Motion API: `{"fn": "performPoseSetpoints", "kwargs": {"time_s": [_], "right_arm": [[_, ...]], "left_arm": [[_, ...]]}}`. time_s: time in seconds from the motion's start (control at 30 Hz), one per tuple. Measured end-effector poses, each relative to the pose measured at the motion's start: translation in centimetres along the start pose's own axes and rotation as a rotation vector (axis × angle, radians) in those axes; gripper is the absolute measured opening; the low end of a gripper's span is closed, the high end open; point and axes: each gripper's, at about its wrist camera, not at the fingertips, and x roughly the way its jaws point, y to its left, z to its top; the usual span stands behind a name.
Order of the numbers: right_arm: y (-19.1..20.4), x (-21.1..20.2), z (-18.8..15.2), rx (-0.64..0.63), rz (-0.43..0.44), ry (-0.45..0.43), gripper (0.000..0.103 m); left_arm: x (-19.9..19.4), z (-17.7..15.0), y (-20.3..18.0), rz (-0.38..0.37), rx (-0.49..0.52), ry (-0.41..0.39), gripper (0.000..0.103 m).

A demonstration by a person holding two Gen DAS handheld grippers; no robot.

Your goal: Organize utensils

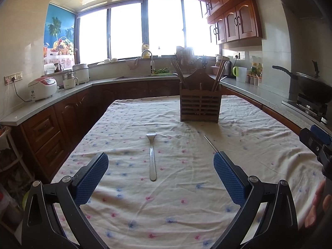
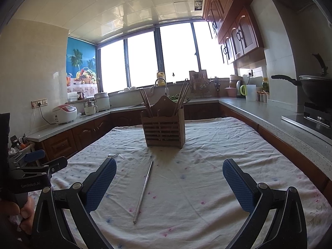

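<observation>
Fingers spread, fork between

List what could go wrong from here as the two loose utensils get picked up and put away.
1. The fork and the metal chopstick lie flat on the wrinkled tablecloth, so closing fingers may pinch fabric and drag the cloth.
2. The wooden holder already has chopsticks leaning out of it; an inserted utensil could knock them or tip the holder.
3. Both the left gripper and right gripper are open and close together, so they could collide.
</observation>
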Motion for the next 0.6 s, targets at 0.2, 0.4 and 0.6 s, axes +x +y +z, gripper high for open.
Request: {"fn": "performPoseSetpoints", "kwargs": {"time_s": [0.2,0.4,0.6], "right_arm": [[0.03,0.11,0.11,0.001,0.0,0.0,0.103],[-0.08,0.31,0.38,0.007,-0.002,0.004,0.103],[-0.2,0.42,0.58,0.012,-0.008,0.007,0.103]], "left_arm": [[0.38,0.17,-0.11,-0.003,0.002,0.006,0.103],[0.55,0.26,-0.08,-0.007,0.002,0.009,0.103],[0.75,0.43,-0.14,-0.011,0.001,0.013,0.103]]}}
